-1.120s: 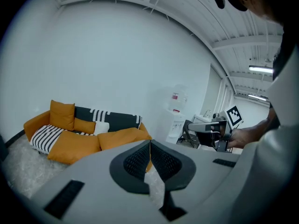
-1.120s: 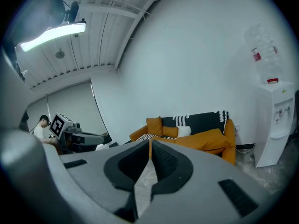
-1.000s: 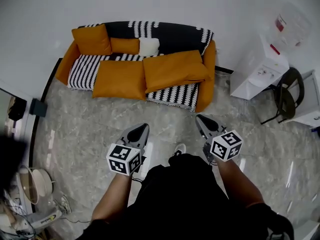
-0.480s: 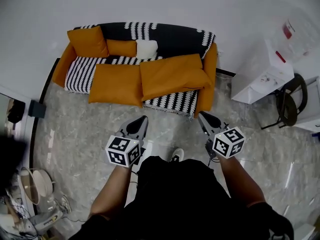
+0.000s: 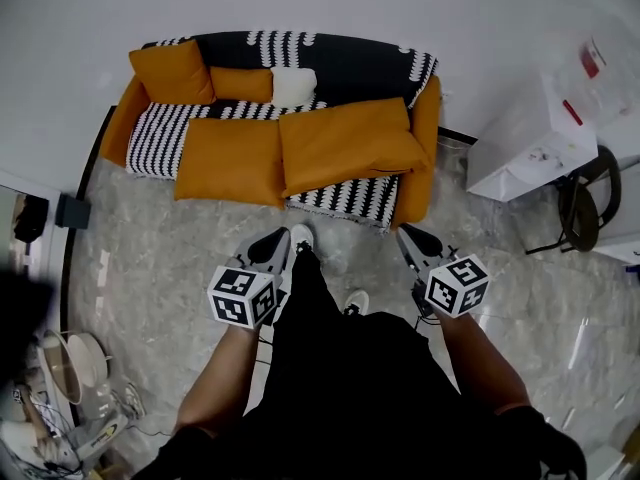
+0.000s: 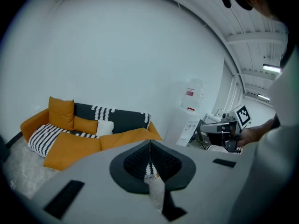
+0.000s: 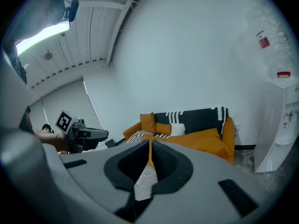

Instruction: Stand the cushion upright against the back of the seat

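Note:
An orange sofa (image 5: pixel 424 133) with a black-and-white patterned throw stands against the wall. Two large orange seat cushions lie flat and askew on it: the left one (image 5: pixel 228 160) and the right one (image 5: pixel 345 144), which overlaps the left one's edge. Upright at the back stand an orange cushion (image 5: pixel 171 71), a smaller orange one (image 5: pixel 240 84) and a white one (image 5: pixel 294 87). My left gripper (image 5: pixel 282 236) and right gripper (image 5: pixel 410 236) are both shut and empty, held over the floor short of the sofa's front edge. The sofa also shows in the left gripper view (image 6: pixel 74 143) and the right gripper view (image 7: pixel 205 139).
A white cabinet (image 5: pixel 525 138) with a water bottle on top stands right of the sofa, with a black chair (image 5: pixel 580 193) beside it. Cables and a round fan (image 5: pixel 60 368) lie at the lower left. The floor is grey marble. The person's shoe (image 5: pixel 302 238) steps forward.
Both grippers and the person have moved closer to the sofa. A foot now steps forward between the grippers. The cushions have not moved.

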The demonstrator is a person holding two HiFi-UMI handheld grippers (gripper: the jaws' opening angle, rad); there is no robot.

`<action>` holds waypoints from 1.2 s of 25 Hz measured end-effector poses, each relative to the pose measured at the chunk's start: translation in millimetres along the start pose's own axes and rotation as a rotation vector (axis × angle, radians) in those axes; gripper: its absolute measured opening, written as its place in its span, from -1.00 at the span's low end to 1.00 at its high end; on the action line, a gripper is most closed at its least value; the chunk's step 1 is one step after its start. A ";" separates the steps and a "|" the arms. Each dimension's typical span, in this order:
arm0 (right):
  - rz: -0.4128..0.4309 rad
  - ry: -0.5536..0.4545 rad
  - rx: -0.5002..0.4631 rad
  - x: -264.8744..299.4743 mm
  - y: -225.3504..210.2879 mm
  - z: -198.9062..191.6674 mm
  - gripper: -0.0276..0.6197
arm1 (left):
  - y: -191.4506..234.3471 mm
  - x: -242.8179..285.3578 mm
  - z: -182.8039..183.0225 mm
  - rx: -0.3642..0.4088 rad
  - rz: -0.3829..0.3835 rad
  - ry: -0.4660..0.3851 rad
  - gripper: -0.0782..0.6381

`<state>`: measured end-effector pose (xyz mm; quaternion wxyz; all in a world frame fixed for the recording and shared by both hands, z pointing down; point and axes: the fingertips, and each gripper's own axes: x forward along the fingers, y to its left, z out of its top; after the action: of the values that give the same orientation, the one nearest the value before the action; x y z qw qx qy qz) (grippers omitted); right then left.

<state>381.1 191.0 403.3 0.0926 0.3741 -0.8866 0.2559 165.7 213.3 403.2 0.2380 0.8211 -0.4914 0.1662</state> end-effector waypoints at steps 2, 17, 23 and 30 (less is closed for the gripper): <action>-0.014 0.007 -0.002 3.9 -7.2 -2.1 -0.79 | 2.4 9.3 1.2 0.003 -0.013 0.001 -0.73; -0.223 0.160 -0.029 75.6 -81.8 -18.5 -0.79 | 81.5 85.2 11.2 0.036 -0.087 0.105 -0.73; -0.293 0.293 -0.105 122.0 -113.6 -40.3 -0.79 | 128.2 139.5 -26.9 0.134 -0.167 0.195 -0.73; -0.329 0.342 -0.060 184.3 -144.4 -56.2 -0.79 | 196.6 193.6 -87.2 0.118 -0.147 0.352 -0.73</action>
<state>352.6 21.8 572.2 0.2929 0.4616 -0.7924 0.2707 77.5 41.3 618.6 0.2832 0.8256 -0.3703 0.3179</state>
